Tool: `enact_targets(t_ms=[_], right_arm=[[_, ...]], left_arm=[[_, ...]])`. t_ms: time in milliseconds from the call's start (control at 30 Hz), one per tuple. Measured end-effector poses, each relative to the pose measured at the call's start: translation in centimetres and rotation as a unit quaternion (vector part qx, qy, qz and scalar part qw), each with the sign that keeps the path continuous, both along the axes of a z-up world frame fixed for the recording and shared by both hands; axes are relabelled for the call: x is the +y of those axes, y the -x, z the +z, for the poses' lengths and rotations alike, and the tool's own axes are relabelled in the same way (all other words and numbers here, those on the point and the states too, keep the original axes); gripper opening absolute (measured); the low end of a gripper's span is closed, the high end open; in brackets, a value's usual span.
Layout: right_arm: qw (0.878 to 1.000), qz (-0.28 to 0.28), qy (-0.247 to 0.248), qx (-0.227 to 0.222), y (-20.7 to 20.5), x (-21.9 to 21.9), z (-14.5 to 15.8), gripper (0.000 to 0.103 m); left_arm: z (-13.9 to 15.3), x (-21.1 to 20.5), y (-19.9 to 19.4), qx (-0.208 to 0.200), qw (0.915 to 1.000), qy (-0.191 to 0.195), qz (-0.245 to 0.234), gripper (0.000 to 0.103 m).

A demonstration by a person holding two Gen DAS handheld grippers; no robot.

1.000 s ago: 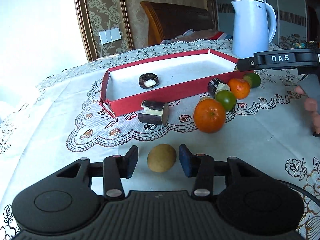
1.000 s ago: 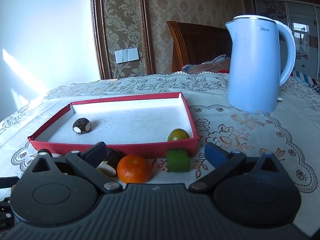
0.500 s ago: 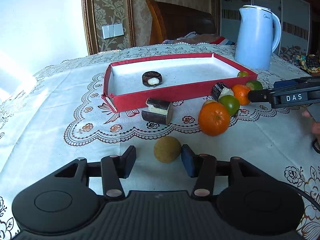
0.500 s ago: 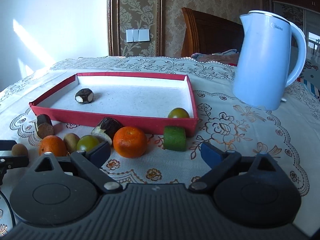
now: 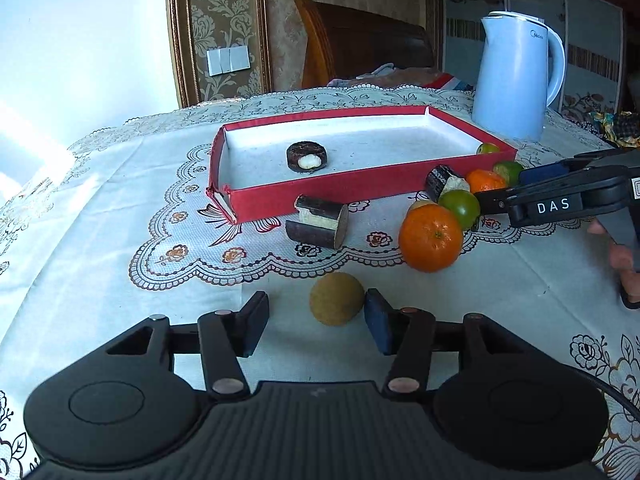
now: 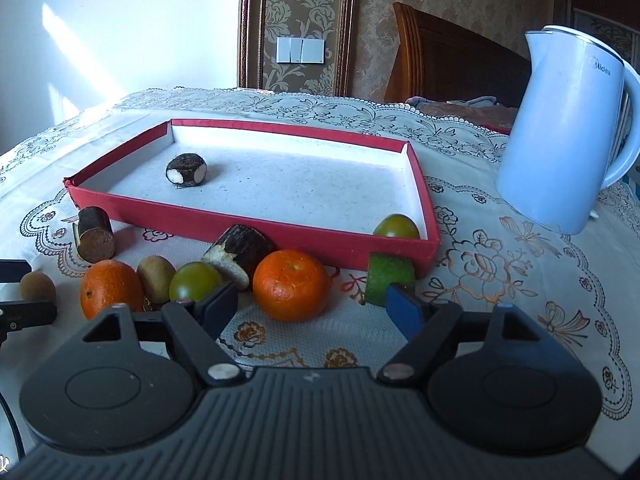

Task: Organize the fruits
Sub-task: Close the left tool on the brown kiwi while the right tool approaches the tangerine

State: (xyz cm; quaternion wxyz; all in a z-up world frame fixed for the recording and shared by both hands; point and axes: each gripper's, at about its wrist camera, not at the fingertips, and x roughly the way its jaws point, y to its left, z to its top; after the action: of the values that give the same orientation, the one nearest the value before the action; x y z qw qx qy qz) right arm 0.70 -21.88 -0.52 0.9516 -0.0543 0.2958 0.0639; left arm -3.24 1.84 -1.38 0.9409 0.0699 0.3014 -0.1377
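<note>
My left gripper [image 5: 316, 322] is open over the tablecloth; a small tan round fruit [image 5: 337, 299] lies between its fingers, touching the right pad. My right gripper [image 6: 310, 308] is open and empty, just in front of an orange [image 6: 292, 290]; it also shows from the side in the left wrist view [image 5: 516, 192]. A red tray [image 6: 256, 236] holds a dark sugarcane piece [image 6: 186, 170] and a green fruit [image 6: 396, 227]. In front of the tray lie another orange [image 5: 430, 238], a green fruit [image 6: 195, 281], a kiwi [image 6: 156, 279], sugarcane pieces [image 5: 318, 222] and a green wedge [image 6: 390, 278].
A pale blue electric kettle [image 6: 568, 136] stands right of the tray. A wooden chair [image 6: 448, 60] is behind the table. The lace tablecloth [image 5: 100, 216] covers the whole table.
Both grippers have pulled back and risen, so more of the table shows. The tan fruit has shifted from mid-gap to the left gripper's right pad. The right gripper has backed away from the fruit row.
</note>
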Motion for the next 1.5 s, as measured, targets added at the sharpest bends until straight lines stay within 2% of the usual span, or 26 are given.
enact_targets(t_ms=[133,433,500,567,733,833,967,1000,1067,1167,1300,1500], right_arm=[[1.000,0.006,-0.004,-0.008,0.4,0.0,0.2,0.074],[1.000,0.012,0.021,-0.003,-0.3,1.2,0.3,0.068],[0.999,0.028,0.040,-0.018,0.4,1.9,0.3,0.059],[0.997,0.034,0.062,-0.022,0.6,2.5,0.1,0.058],[1.000,0.016,0.002,0.022,-1.1,0.5,-0.2,0.058],[0.999,0.013,-0.027,0.032,-1.8,-0.4,-0.2,0.056],[0.999,0.014,-0.020,0.028,-1.9,0.0,-0.3,0.055],[0.999,0.017,-0.016,0.025,-1.8,0.2,-0.3,0.049],[1.000,0.020,-0.006,0.020,-1.6,0.6,-0.4,0.042],[1.000,0.021,0.017,0.010,-1.3,1.3,-0.4,0.042],[1.000,0.020,0.008,0.013,-1.4,1.0,-0.3,0.042],[1.000,0.014,0.002,0.013,-1.3,0.8,-0.4,0.041]], left_arm=[[0.0,0.0,0.0,0.001,1.0000,0.000,0.004,0.055],[0.0,0.1,-0.1,0.001,1.0000,0.001,0.005,0.055],[0.0,0.1,-0.1,0.000,1.0000,0.000,0.004,0.055],[0.0,0.0,0.1,0.000,1.0000,0.001,0.005,0.055],[0.0,0.0,0.0,0.001,1.0000,0.002,0.006,0.056],[0.0,0.0,0.0,0.001,1.0000,0.002,0.006,0.056],[0.0,0.0,0.0,0.001,1.0000,0.002,0.006,0.057],[0.0,0.0,0.0,0.001,1.0000,0.002,0.006,0.057],[0.0,0.0,0.0,0.000,1.0000,0.000,0.006,0.057],[0.1,-0.2,0.0,-0.002,1.0000,-0.004,0.006,0.057],[0.2,-0.5,-0.2,0.000,0.9999,-0.015,0.000,0.057],[0.4,-0.5,-1.4,0.023,0.9997,0.002,-0.012,0.057]])
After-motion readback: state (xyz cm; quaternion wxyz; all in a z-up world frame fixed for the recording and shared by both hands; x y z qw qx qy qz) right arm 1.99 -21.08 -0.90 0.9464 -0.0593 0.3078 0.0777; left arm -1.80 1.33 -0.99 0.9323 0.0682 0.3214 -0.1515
